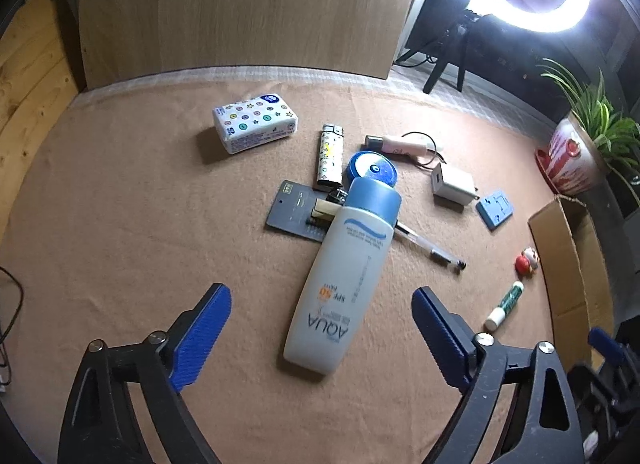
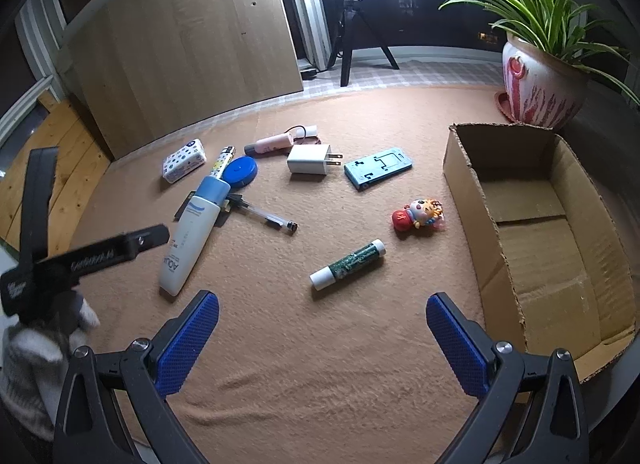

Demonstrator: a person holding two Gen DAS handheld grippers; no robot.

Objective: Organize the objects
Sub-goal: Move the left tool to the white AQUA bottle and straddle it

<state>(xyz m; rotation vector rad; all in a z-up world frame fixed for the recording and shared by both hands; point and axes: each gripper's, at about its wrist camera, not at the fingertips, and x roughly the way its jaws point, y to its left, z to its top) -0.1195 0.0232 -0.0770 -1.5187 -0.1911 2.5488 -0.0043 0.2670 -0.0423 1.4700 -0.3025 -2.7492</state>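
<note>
Both the left gripper (image 1: 322, 328) and right gripper (image 2: 322, 338) hover with fingers spread wide and empty over the bench (image 2: 280, 344), the sunscreen bottle (image 1: 344, 280) lying well left of the cardboard box (image 2: 536, 232), the glue stick (image 2: 347, 265) between them.

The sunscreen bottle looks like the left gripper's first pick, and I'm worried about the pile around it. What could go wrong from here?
1. The sunscreen bottle lies across a dark card and a pen; lifting it may drag or flick them.
2. Its cap touches the blue round tin, which could be nudged.
3. The cardboard box sits on the far right, so the left gripper must carry the bottle over the other items.
</note>
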